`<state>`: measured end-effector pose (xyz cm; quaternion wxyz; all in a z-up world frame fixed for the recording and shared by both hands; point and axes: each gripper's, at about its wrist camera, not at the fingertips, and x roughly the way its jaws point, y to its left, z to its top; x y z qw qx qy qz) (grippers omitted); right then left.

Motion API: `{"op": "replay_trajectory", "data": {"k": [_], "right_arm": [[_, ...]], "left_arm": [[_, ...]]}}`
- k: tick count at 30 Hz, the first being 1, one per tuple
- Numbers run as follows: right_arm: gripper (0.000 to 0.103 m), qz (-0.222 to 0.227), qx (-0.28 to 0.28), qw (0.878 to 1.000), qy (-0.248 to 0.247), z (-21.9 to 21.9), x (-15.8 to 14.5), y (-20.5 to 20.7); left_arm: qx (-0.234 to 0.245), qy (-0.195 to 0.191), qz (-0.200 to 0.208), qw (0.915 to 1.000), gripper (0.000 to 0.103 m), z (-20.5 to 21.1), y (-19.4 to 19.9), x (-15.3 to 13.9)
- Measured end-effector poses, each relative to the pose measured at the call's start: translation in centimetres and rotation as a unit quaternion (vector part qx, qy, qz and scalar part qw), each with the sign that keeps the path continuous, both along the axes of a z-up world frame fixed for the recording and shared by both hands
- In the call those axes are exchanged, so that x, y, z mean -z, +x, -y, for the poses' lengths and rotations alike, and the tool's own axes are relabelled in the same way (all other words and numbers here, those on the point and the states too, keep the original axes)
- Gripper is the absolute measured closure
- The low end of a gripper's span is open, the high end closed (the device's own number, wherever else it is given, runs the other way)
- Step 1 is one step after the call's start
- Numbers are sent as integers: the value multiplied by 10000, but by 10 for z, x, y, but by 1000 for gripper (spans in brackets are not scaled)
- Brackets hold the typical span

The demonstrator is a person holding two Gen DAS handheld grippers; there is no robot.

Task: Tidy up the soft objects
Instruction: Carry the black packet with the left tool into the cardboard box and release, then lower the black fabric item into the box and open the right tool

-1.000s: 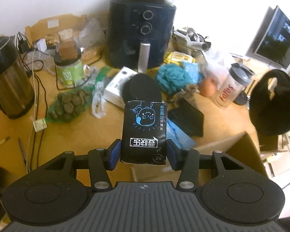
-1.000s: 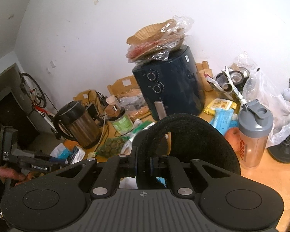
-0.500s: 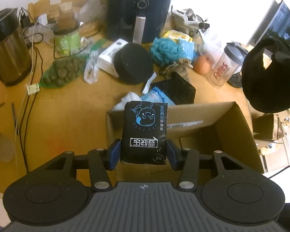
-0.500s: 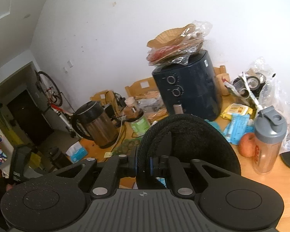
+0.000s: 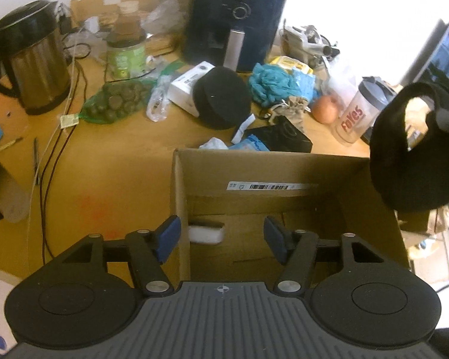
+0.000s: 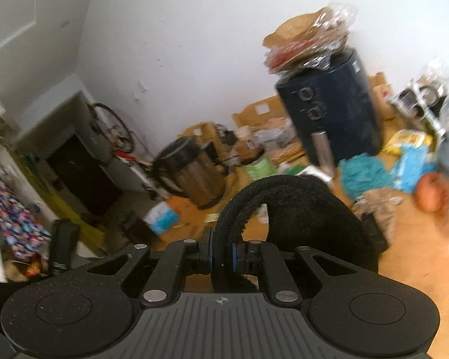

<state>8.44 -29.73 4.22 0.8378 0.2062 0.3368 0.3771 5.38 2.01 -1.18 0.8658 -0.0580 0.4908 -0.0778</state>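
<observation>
My left gripper (image 5: 221, 233) hangs over an open cardboard box (image 5: 266, 167), tilted down into it; its jaws are opening and nothing is between the blue pads (image 5: 169, 234). The black tissue pack is out of sight. A small white packet (image 5: 206, 234) lies on the box floor. My right gripper (image 6: 223, 257) is shut on the band of a black soft round pad (image 6: 308, 209), which also shows hanging above the box's right edge, the black pad (image 5: 416, 155). A second black round pad (image 5: 221, 101) lies on the table beyond the box.
Behind the box the wooden table (image 5: 110, 161) carries a steel kettle (image 5: 36, 68), a dark air fryer (image 5: 236, 15), a teal cloth (image 5: 269, 82), a shaker bottle (image 5: 359, 110), an orange fruit (image 5: 324, 109), a green bag (image 5: 116, 101) and cables (image 5: 54, 137).
The left gripper moved over the box and let go of the black tissue pack, which has dropped from view. The right gripper swung a little with the black pad still in it.
</observation>
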Motion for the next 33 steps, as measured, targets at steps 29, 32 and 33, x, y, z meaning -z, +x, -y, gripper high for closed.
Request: {"op": "replay_trajectory", "data": {"k": [29,32,33], "right_arm": [[0,-267,-610,9854,-1566,-55,39,-20],[0,-155,-474,9801,-1919,-57,42,-26],[0,-109,-407,9784,-2024,-57,43,-27]], "left_arm": [[-869,73,-30,9962,42,-25,-21,-6],[-790,94,-27,9968,42,-24,-19,-7],[-767,103,-21,9970,42,-23,-19,-7]]}}
